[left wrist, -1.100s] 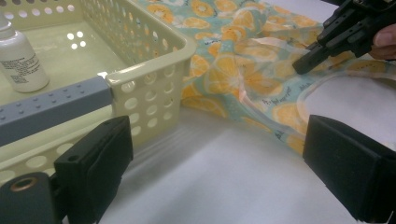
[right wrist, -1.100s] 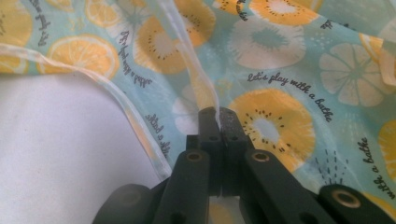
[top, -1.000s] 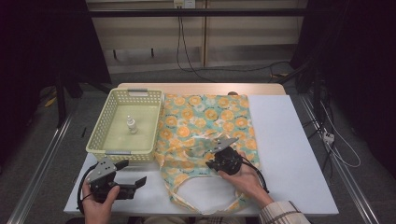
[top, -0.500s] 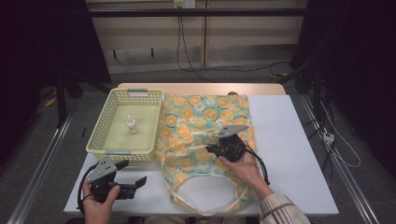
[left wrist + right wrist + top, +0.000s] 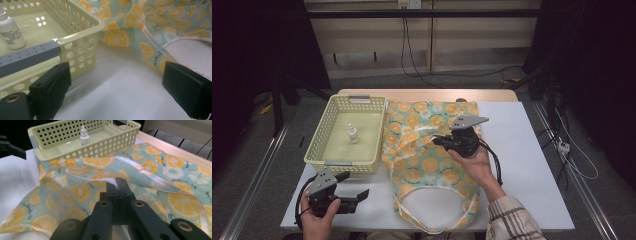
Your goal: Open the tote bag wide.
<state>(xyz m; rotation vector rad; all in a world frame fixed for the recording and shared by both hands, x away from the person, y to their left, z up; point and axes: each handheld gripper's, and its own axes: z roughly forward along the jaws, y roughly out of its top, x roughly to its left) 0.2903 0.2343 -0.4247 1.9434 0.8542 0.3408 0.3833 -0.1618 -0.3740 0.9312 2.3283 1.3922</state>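
- The bag (image 5: 432,145) is a fabric tote printed with orange slices on pale teal, with white strap handles; it lies on the white table (image 5: 532,165), middle of the scene, its open mouth toward the near edge.
- My right gripper (image 5: 442,140) has its jaws clenched on a white handle strap (image 5: 130,171) of the bag, and the cloth around the pinch is pulled up into a rumpled ridge; the far part of the bag lies flat.
- In the right gripper view the two black jaws meet with the strap nipped between them.
- The near handle (image 5: 432,227) loops right at the table's near edge, overhanging slightly.
- My left gripper (image 5: 362,194) rests at the near left corner of the table, jaws released and wide apart, nothing between them (image 5: 115,90).
- A pale yellow perforated basket (image 5: 319,145) sits just left of the bag, the bag's left edge touching its wall; a small white bottle (image 5: 353,134) stands upright inside.
- Open room: bare white surface right of the bag, and a patch between the left gripper and the bag.
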